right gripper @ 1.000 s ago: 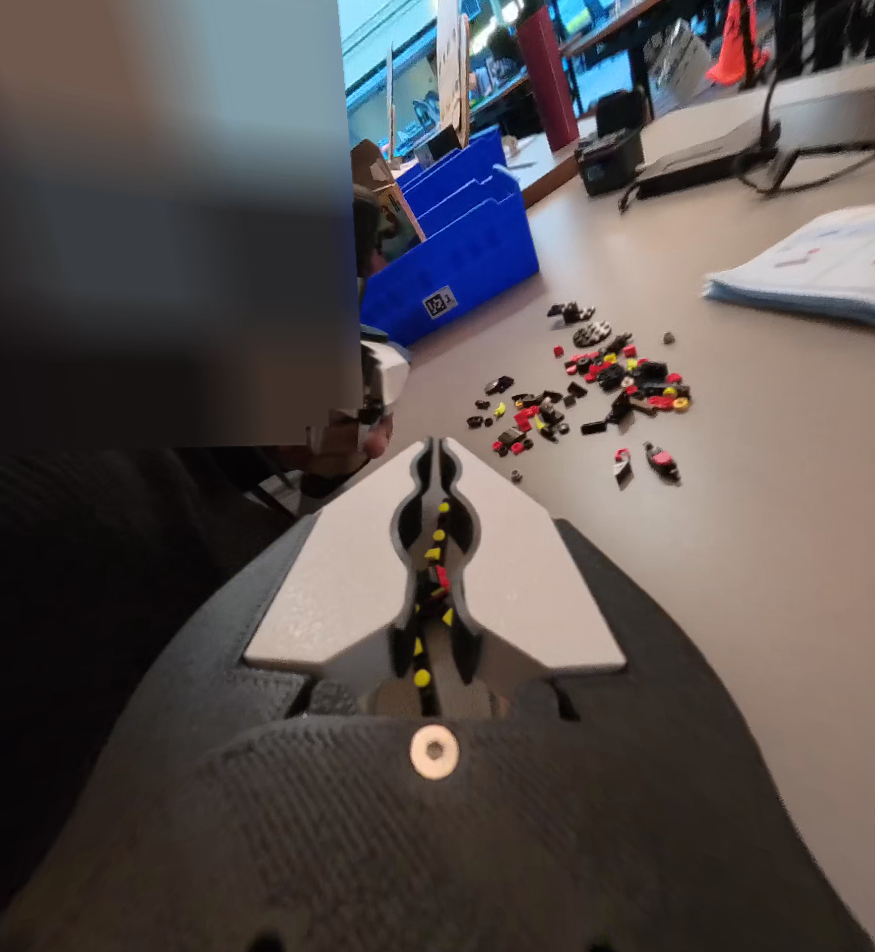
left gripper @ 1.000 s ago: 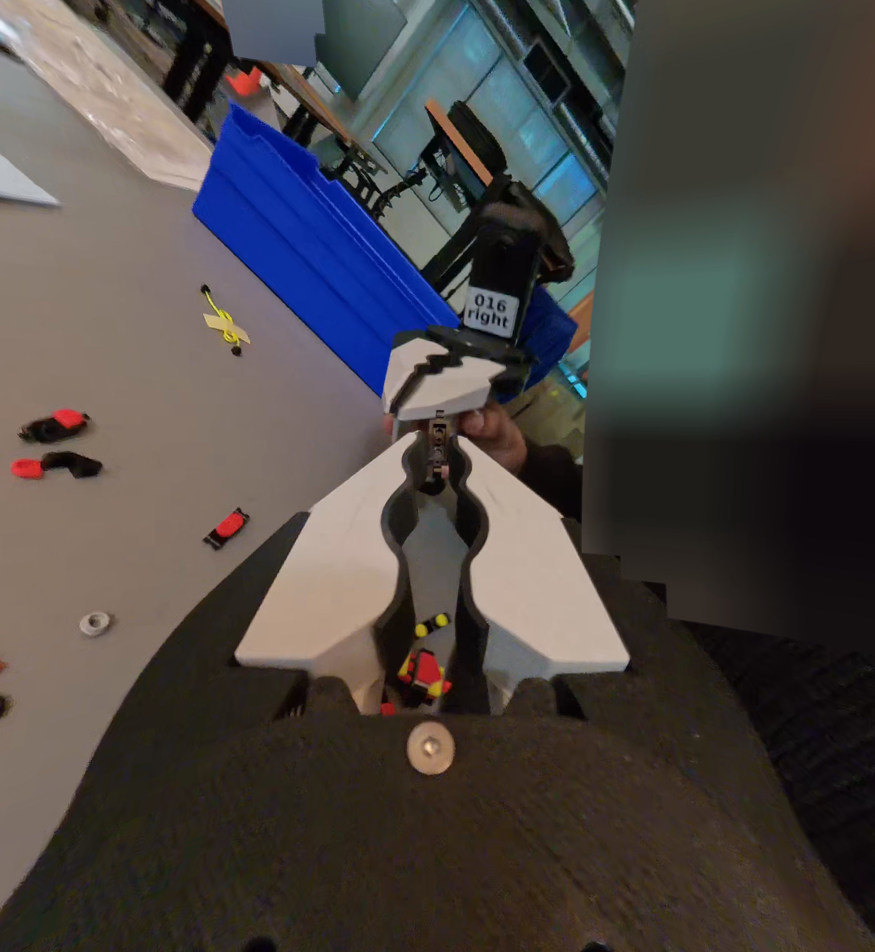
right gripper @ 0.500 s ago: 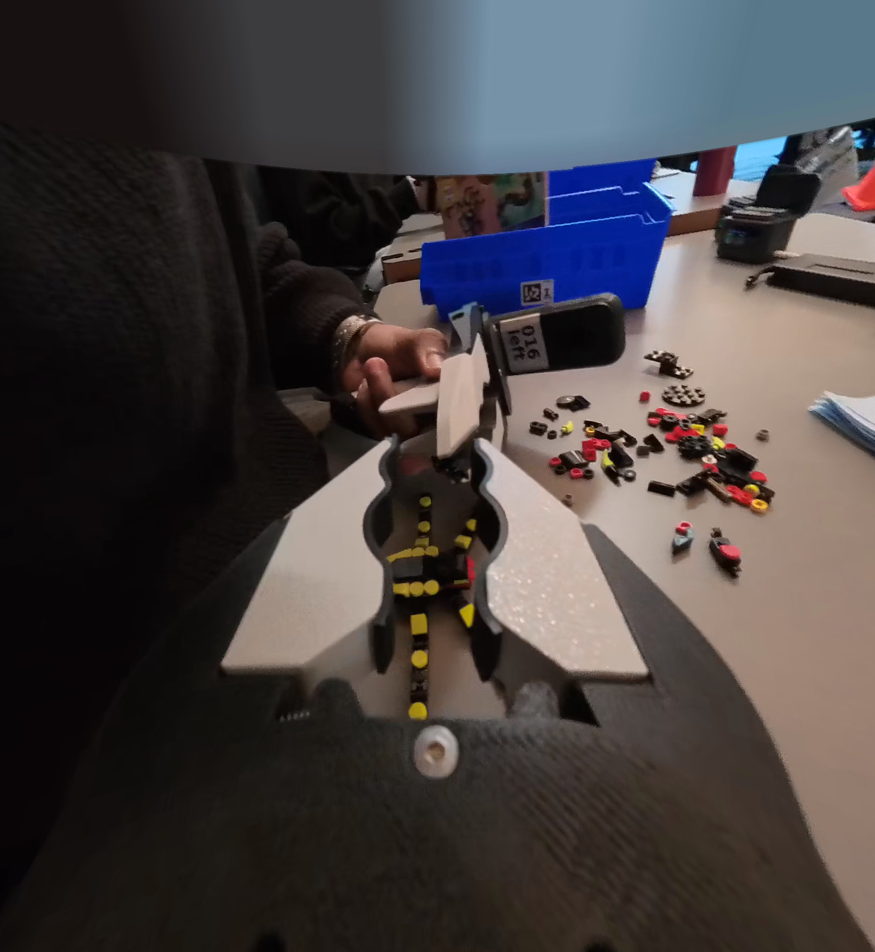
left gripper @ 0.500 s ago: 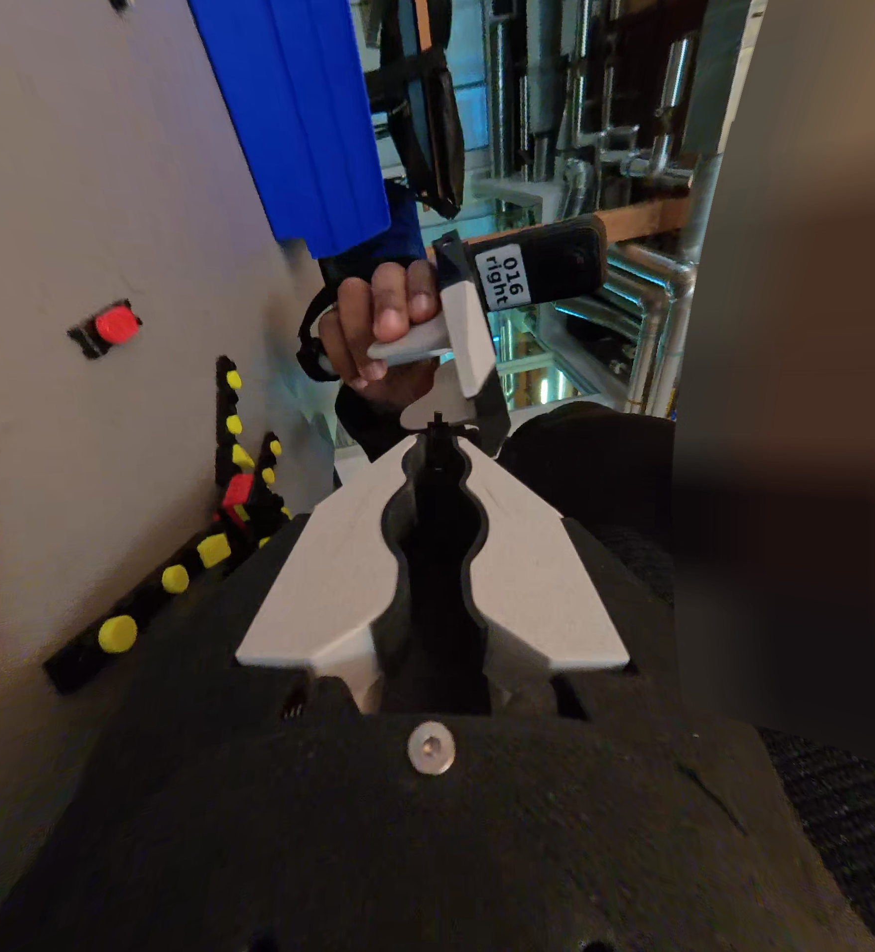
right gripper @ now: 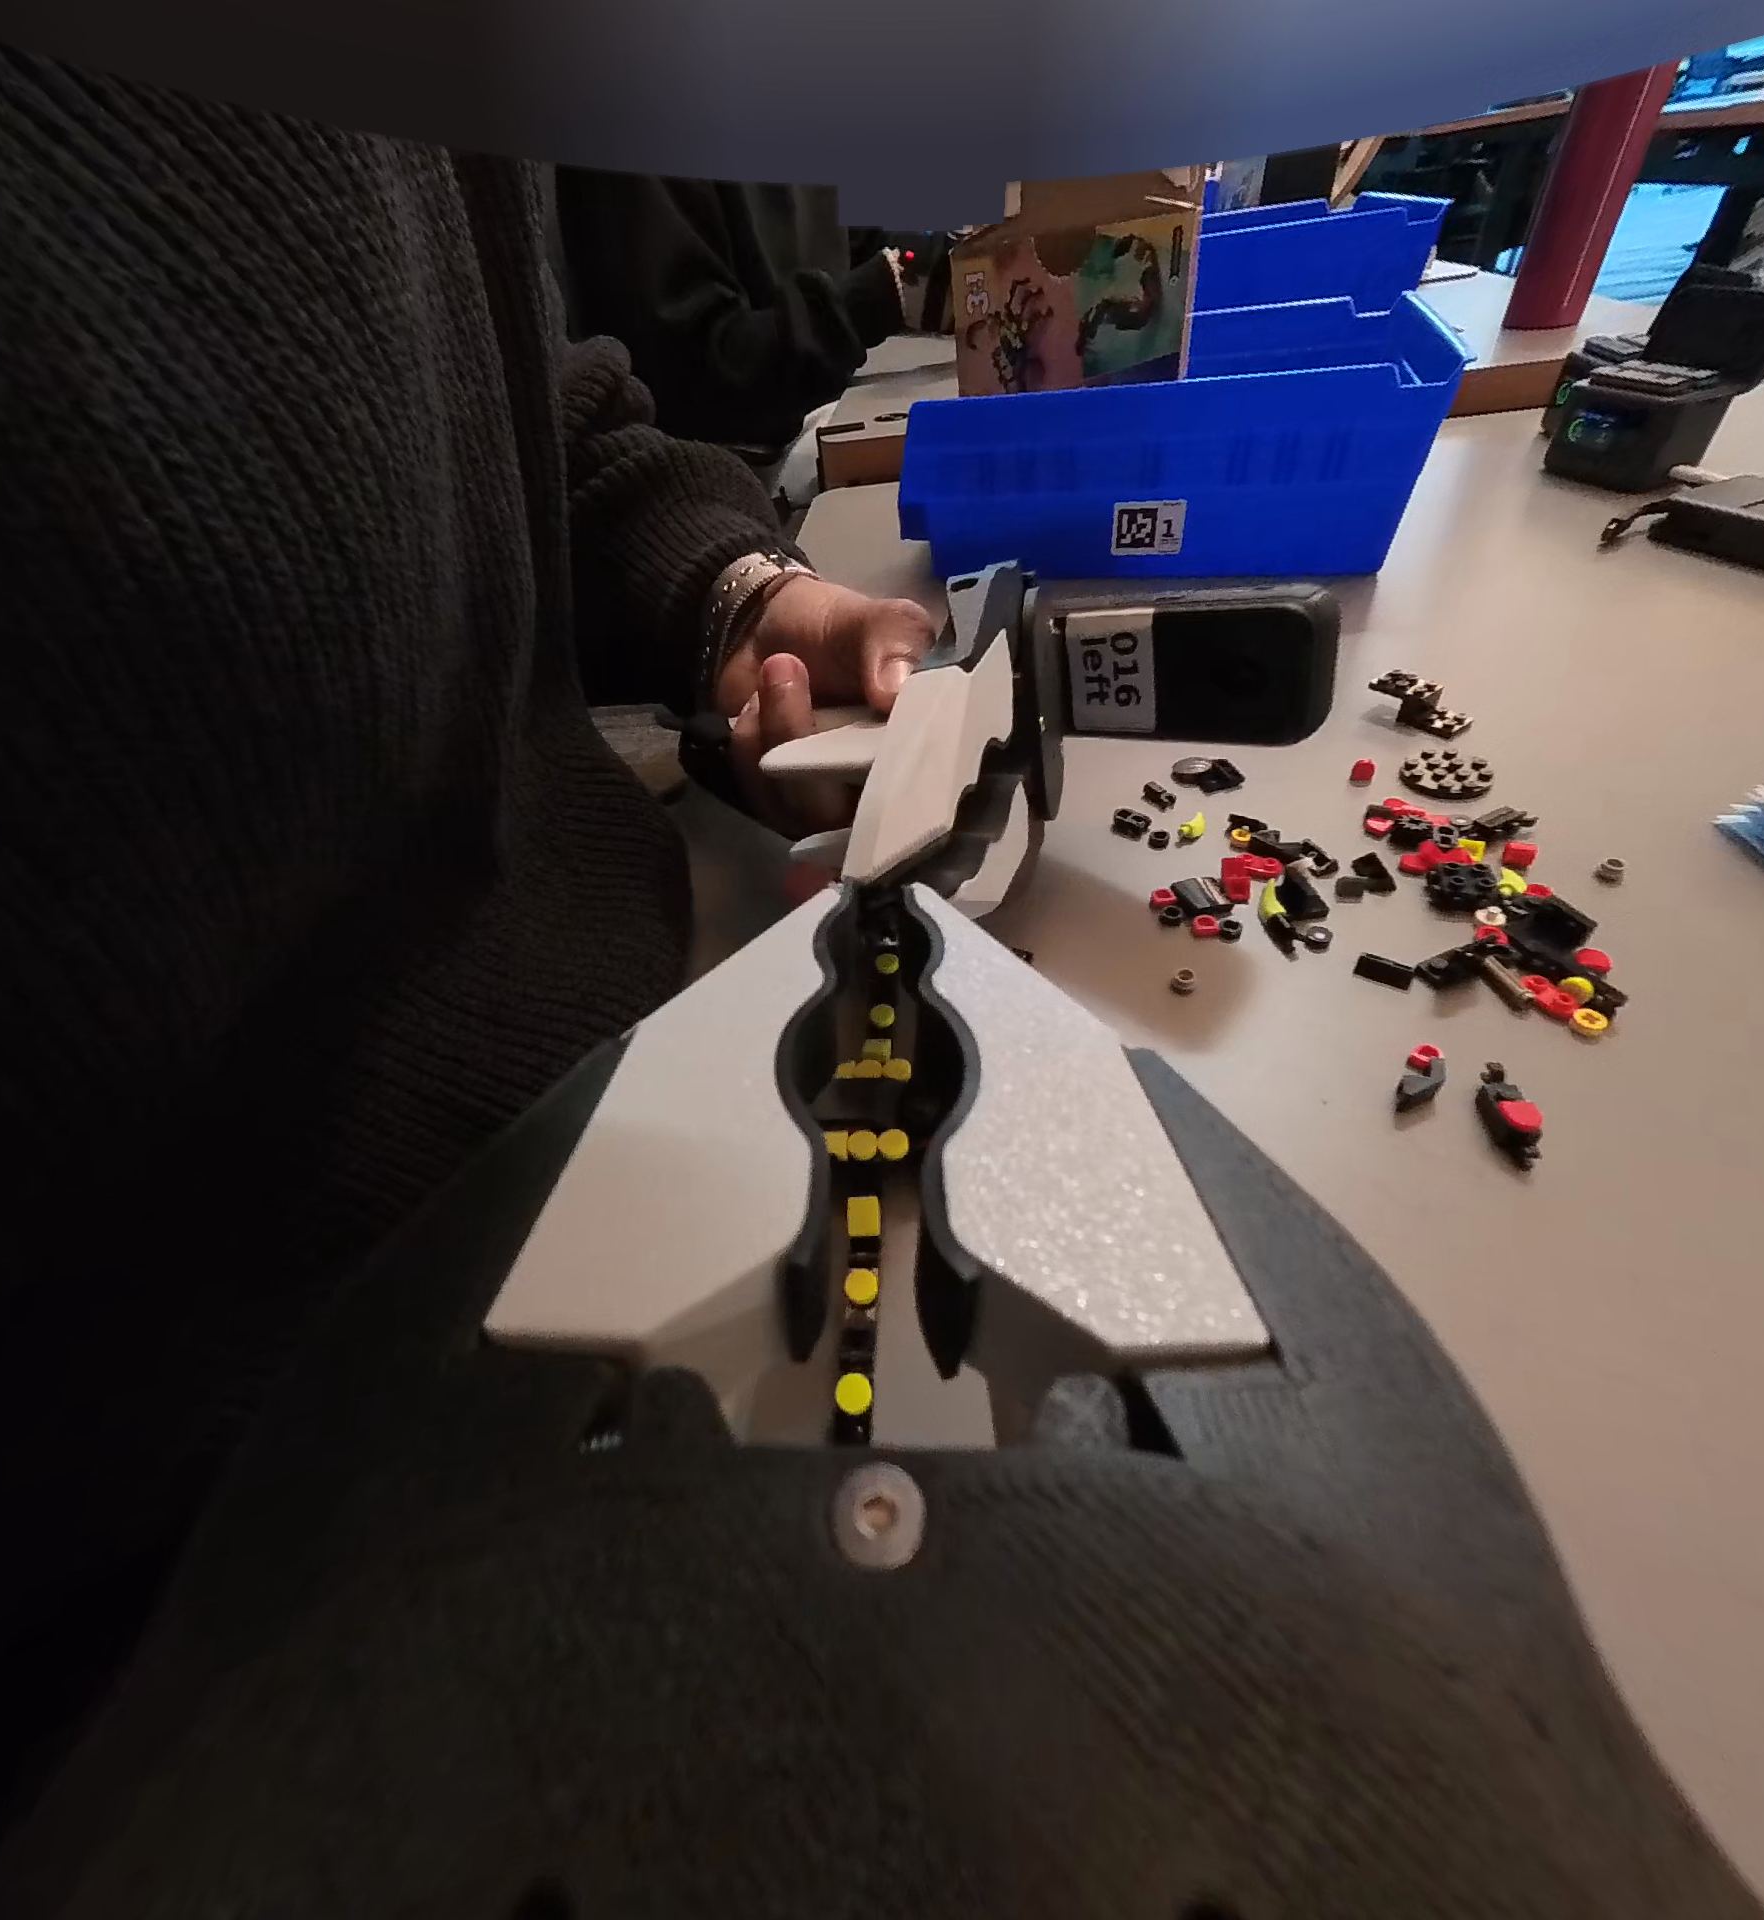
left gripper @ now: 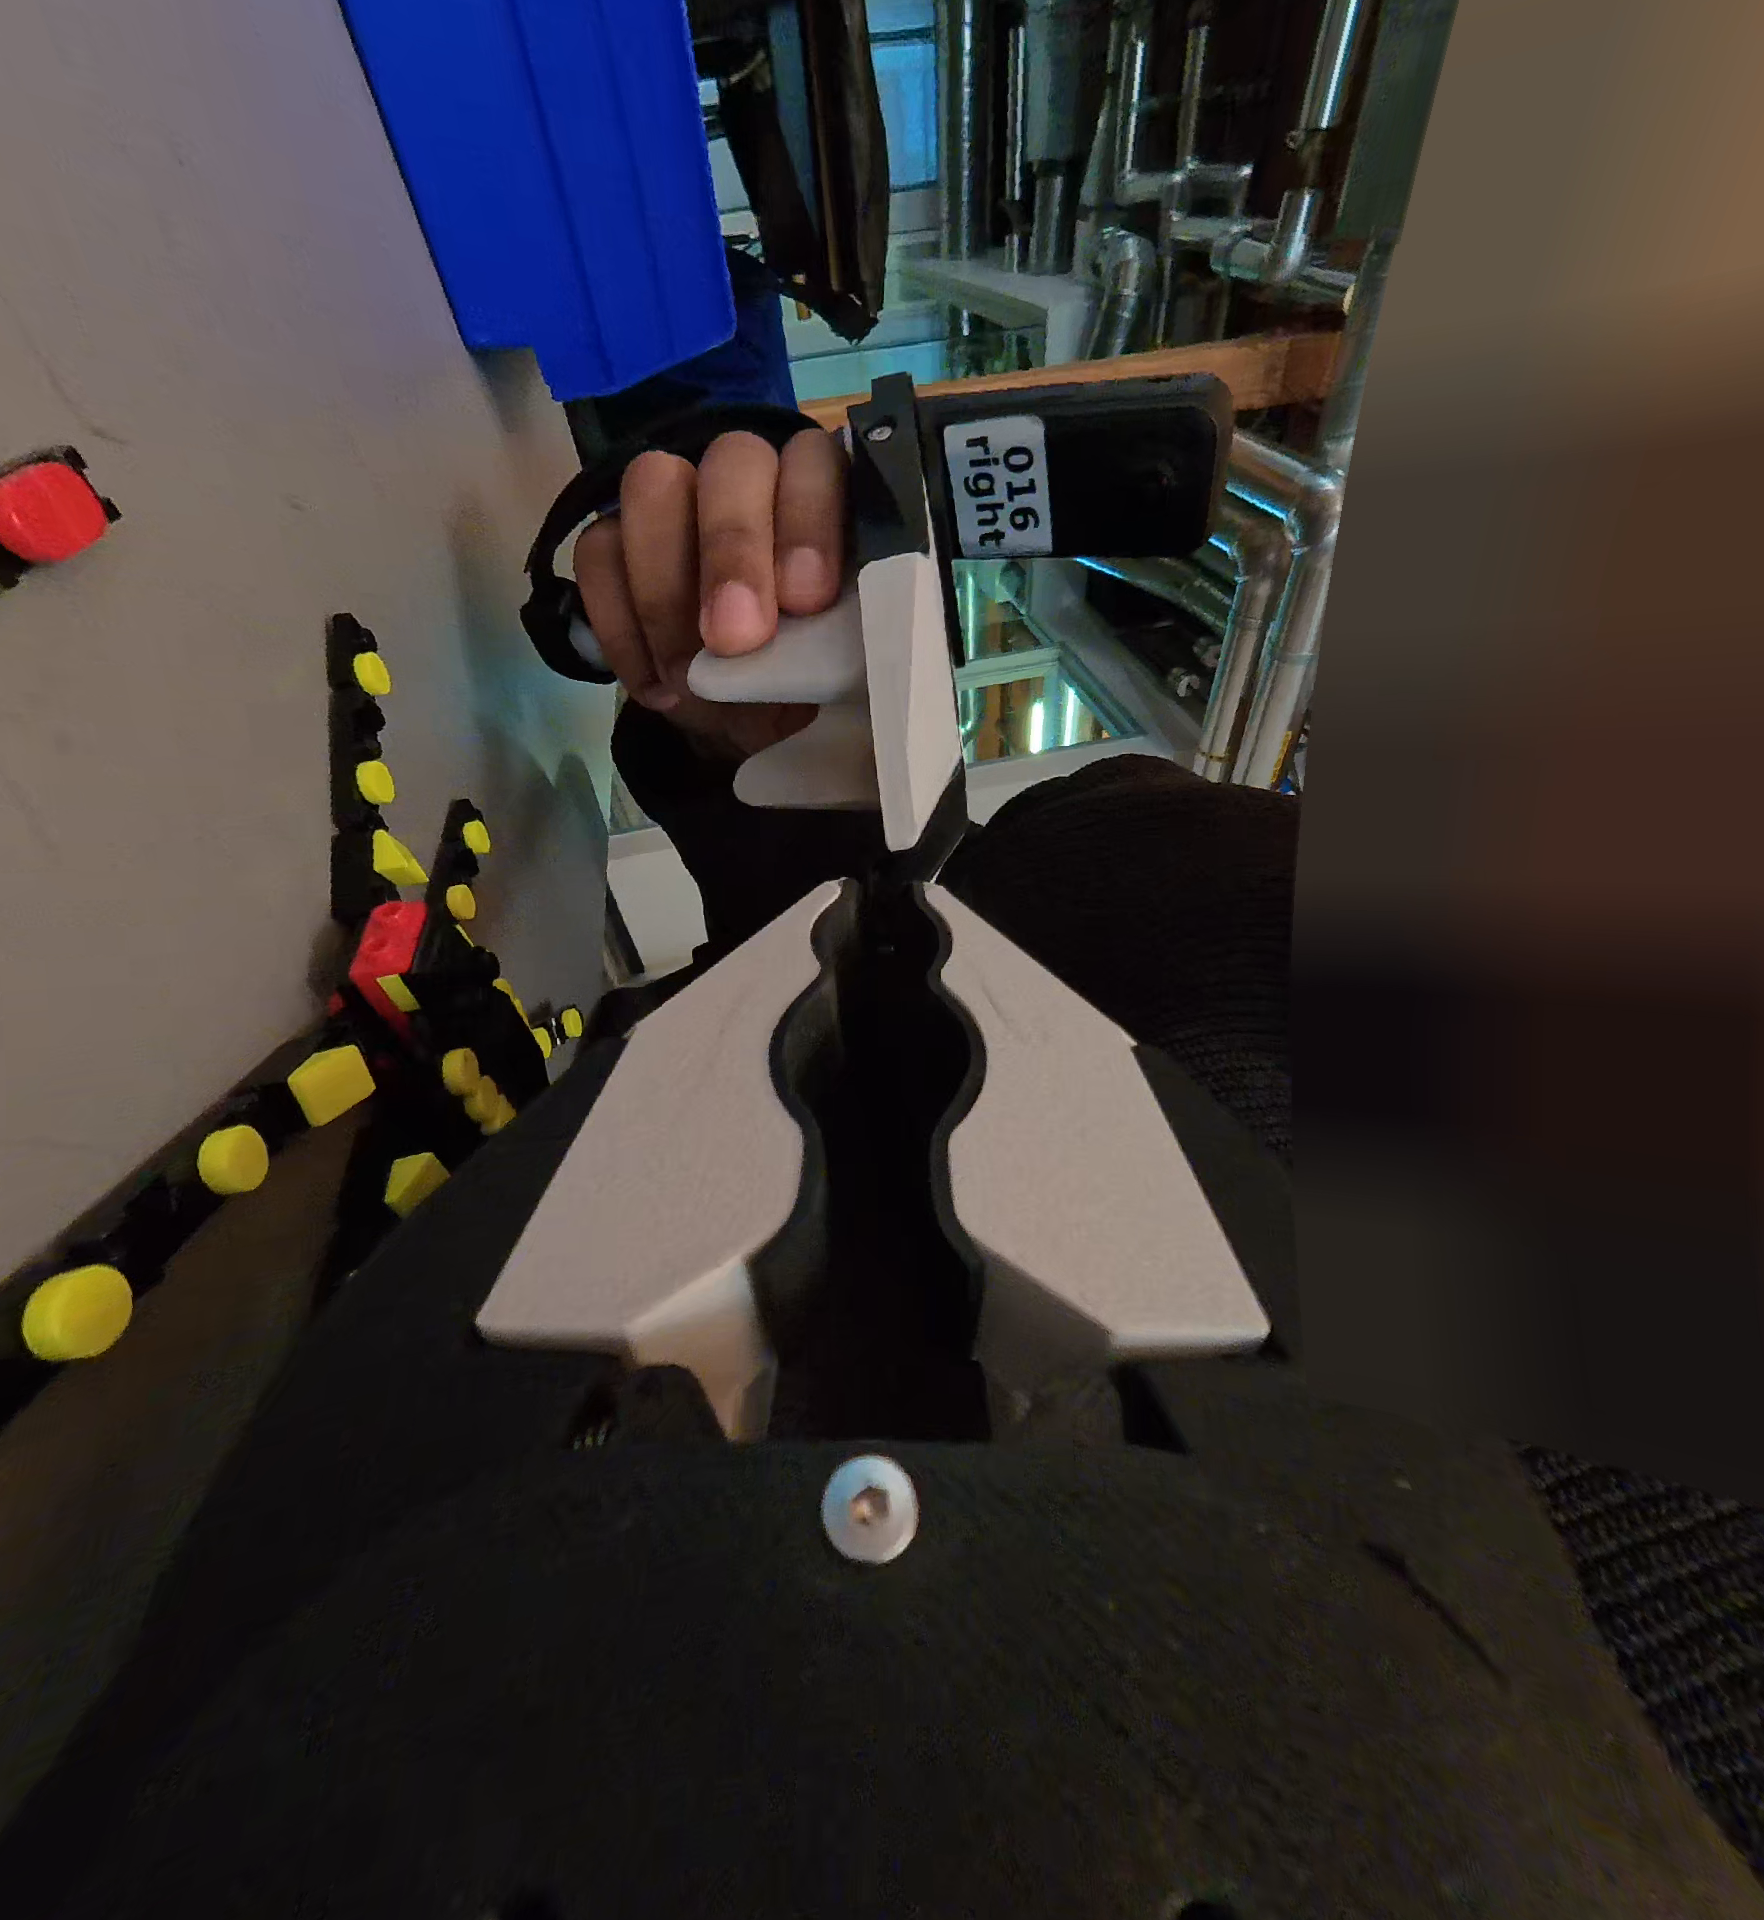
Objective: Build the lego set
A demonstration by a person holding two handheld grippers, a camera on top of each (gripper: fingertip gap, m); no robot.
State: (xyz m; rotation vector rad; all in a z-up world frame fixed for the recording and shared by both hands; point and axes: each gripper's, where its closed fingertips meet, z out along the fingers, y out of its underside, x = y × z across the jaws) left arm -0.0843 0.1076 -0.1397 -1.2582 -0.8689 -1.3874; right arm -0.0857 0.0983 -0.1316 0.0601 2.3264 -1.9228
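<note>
A small dark Lego piece (left gripper: pixel 883 914) sits pinched at the meeting tips of both grippers, held above the near edge of the tabletop (right gripper: pixel 1480 1299). The left gripper (left gripper: pixel 883 896) is closed on it; the right gripper (right gripper: pixel 873 902) meets it tip to tip, nearly closed, its hold unclear. The black-and-yellow Lego model (left gripper: pixel 379 1049) lies flat below them, its long axis along the right gripper's fingers. Loose pieces (right gripper: pixel 1418 894) lie well apart, before the blue bin (right gripper: pixel 1221 478).

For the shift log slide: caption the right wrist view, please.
Right gripper meets the left gripper tip to tip above the black-and-yellow lego build, loose pieces scattered beside.
</note>
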